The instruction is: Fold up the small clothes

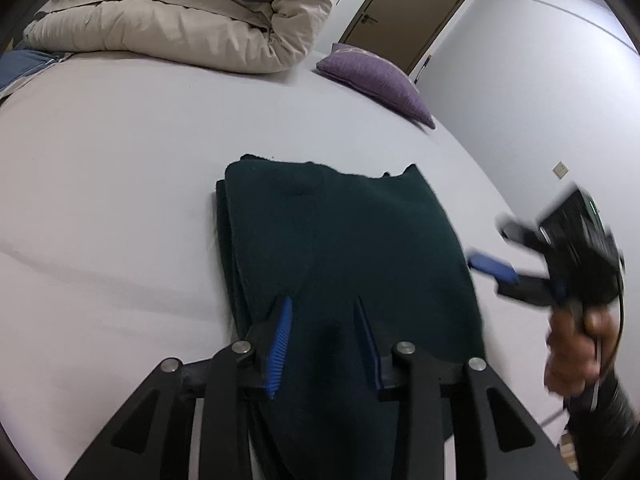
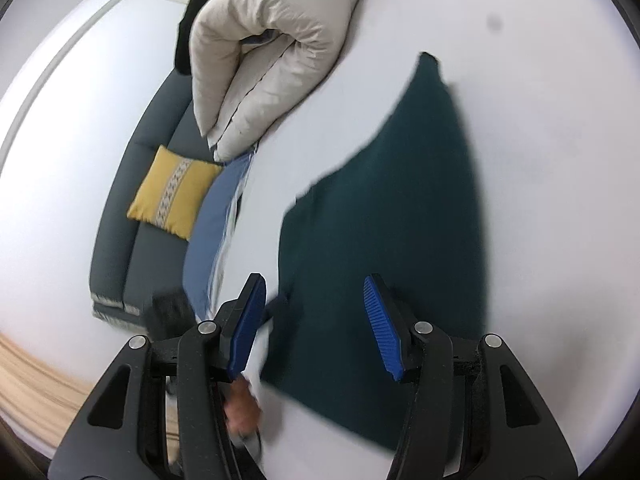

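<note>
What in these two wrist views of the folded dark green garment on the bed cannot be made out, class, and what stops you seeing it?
- Near end of the dark green garment: left wrist view, hidden under the left gripper.
- Right gripper: left wrist view, motion-blurred, so its jaw gap is unreadable there.
- Garment type: both views, folded, so no sleeves or legs show.
- Hand: right wrist view, blurred and hidden behind the gripper's finger.
</note>
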`<state>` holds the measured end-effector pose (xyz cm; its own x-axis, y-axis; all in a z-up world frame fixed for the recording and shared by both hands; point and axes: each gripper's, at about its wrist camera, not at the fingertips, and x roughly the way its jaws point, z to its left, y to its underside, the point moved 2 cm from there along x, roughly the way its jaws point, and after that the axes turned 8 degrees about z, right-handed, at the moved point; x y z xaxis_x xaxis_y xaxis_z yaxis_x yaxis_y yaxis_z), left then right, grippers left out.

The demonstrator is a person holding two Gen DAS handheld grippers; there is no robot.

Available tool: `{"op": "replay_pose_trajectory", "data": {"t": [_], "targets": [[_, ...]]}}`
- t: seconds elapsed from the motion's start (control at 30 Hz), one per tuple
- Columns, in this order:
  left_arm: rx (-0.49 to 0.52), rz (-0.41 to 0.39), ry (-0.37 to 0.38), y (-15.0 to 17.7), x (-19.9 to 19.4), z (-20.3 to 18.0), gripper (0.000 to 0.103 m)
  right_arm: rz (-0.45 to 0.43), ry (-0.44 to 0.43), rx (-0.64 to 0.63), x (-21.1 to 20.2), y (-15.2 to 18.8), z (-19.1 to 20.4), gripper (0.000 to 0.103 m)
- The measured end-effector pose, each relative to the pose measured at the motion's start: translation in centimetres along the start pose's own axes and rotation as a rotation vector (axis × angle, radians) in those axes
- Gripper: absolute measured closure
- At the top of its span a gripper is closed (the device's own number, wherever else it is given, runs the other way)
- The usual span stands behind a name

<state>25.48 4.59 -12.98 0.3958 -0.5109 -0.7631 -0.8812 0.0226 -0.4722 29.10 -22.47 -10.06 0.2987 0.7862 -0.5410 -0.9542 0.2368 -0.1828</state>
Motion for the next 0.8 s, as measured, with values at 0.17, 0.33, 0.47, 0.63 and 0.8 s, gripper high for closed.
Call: {"op": "replay_pose_trajectory", "data": {"t": [0.17, 0.33, 0.47, 0.63, 0.8], "targets": [[-0.014, 0.012, 0.024, -0.2, 0.5, 0.5, 0.067, 0.044, 0.007, 0.069, 3.4, -5.8, -2.0, 0.054], [-0.002, 0.011, 0.014, 0.0, 0.6, 0.3, 0.067, -0.014, 0.075, 0.129, 2.9, -9.4, -4.1, 0.054], [-0.001, 0.012, 0.011, 0.1, 0.6, 0.2, 0.067, -0.055, 0.100, 0.169, 1.3, -9.6, -6.3, 0.054], [0.004, 0.015, -0.005, 0.0, 0.7, -0.1, 0.067, -0.190, 0.149, 0.221, -2.8, -8.0, -7.1, 0.051], [0.024, 0.011, -0.035, 0.3, 0.8, -0.6, 0.065, -0.114, 0.065, 0.036, -3.0, -5.1, -2.0, 0.051]]}}
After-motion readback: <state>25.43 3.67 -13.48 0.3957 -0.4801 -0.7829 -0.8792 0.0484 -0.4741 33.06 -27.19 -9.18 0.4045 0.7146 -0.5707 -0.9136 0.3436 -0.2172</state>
